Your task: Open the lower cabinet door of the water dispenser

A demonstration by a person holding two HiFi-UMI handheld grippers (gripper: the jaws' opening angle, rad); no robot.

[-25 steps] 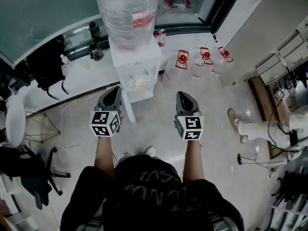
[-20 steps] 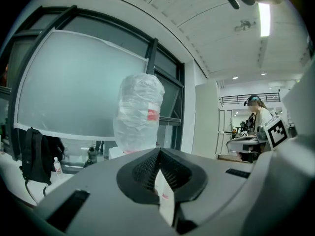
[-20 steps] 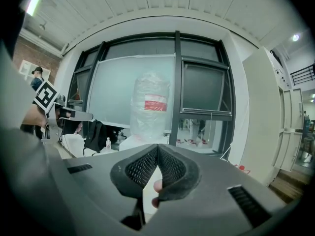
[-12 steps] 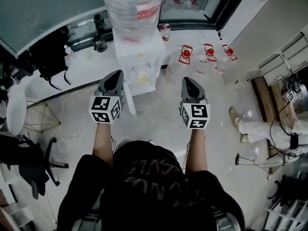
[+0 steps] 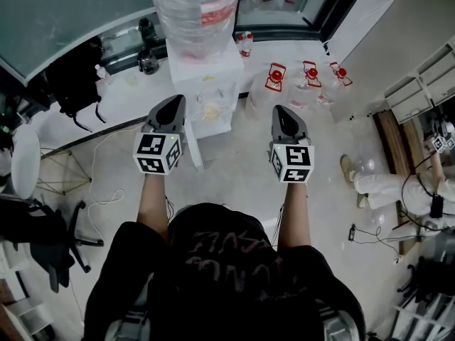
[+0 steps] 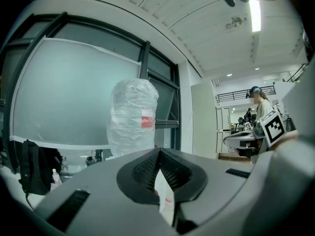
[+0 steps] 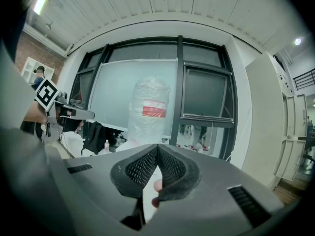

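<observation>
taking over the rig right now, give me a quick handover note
Left gripper: fingers shut, empty.
Right gripper: fingers shut, empty.
Both are in the air in front of the white water dispenser, which has a clear wrapped bottle on top. They touch nothing.
Done: nothing. Neither gripper is at the lower cabinet door, which is barely visible from above.
Left: lower a gripper to the door, grip its edge or handle, pull it open.

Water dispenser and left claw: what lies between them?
Nothing shows between the left claw and the water dispenser, in the head view or the left gripper view.
</observation>
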